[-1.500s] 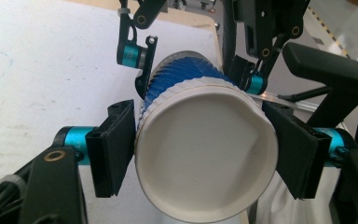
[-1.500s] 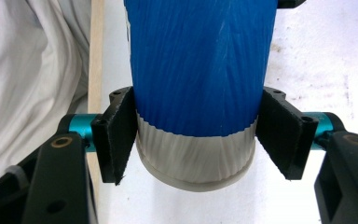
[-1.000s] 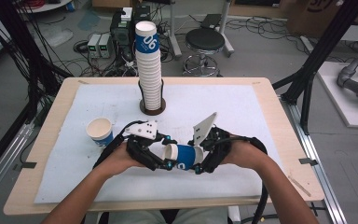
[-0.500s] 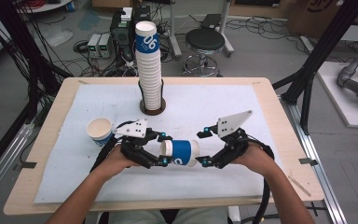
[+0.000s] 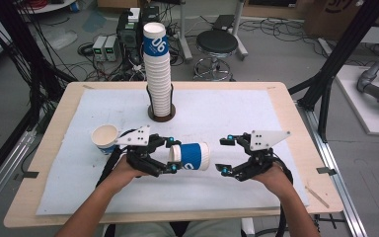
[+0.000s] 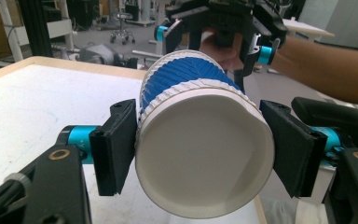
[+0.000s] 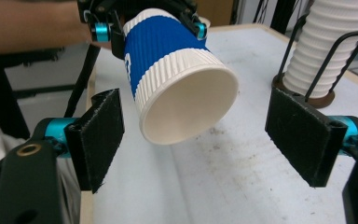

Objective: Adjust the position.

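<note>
**One cup held free, right tool standing off**

The left tool (image 5: 173,157) pinches a blue-and-white ribbed paper cup (image 5: 191,156) by its base end, pads (image 6: 115,145) pressed on either side of the white bottom; the cup lies level above the table, its open mouth turned toward the right tool (image 5: 223,155); that right tool has its jaws spread wide and holds nothing, standing just beside the cup's rim but apart from it, the mouth framed between its two black pads (image 7: 98,137) in the right gripper view.

As a judgement, the work appears to be pulling single cups apart or setting them out; one short white paper cup with a blue band (image 5: 104,137) already stands upright, mouth up, on the table near the left hand, so at least one piece looks dealt with; the held cup is not yet set down or stacked, and the tall column of nested white ribbed paper cups (image 5: 158,74) in its dark wire holder on a round brown base (image 5: 161,115) suggests plenty left either way.

The table (image 5: 276,98) is pale wood covered by a white sheet (image 5: 237,118), faintly scuffed and dirtied; beyond it, a grey floor with cables, power boxes, a black round stool (image 5: 217,44) and black frame struts (image 5: 345,54).
</note>
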Tool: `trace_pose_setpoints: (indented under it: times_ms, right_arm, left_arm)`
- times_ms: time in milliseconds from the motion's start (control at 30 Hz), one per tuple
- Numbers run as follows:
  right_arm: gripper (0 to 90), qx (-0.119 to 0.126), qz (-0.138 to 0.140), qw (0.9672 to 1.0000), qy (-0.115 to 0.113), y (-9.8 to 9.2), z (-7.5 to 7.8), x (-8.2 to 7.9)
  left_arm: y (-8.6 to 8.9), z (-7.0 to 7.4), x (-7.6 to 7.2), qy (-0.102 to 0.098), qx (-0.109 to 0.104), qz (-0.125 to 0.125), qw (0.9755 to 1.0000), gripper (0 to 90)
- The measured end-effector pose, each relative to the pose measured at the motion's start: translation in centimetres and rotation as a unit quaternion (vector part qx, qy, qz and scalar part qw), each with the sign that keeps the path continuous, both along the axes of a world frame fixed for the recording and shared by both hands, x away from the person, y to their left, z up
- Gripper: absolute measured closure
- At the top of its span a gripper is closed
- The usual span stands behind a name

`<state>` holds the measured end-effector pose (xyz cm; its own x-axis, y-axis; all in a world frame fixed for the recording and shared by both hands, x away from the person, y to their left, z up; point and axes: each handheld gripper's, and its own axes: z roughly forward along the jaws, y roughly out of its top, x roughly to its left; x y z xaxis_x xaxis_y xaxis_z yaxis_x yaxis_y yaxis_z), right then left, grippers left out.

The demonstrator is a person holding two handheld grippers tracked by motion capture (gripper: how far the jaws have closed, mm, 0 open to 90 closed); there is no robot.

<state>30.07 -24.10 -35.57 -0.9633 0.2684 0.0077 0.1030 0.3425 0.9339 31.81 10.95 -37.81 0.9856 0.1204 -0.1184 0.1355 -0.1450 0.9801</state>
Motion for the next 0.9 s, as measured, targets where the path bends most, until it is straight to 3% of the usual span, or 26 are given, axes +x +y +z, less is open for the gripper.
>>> trace_pose_setpoints:
  times_ms: [267, 467, 900]
  right_arm:
    - [20.0, 0.033, -0.01, 0.9994, 0.009, -0.2, -1.4, -0.2]
    - [20.0, 0.045, 0.002, 0.9987, 0.022, 0.1, -1.8, -0.1]
    - [20.0, 0.05, 0.021, 0.9975, 0.045, 1.0, -2.4, -0.2]
  left_arm:
    - [0.0, -0.2, -0.1, -0.003, -0.017, -0.003, 0.9998, 30.3]
    - [0.0, -0.5, -0.2, -0.002, -0.028, -0.01, 0.9996, 30.3]
    - [0.2, -0.7, -0.2, 0.0, -0.057, -0.021, 0.9981, 30.3]
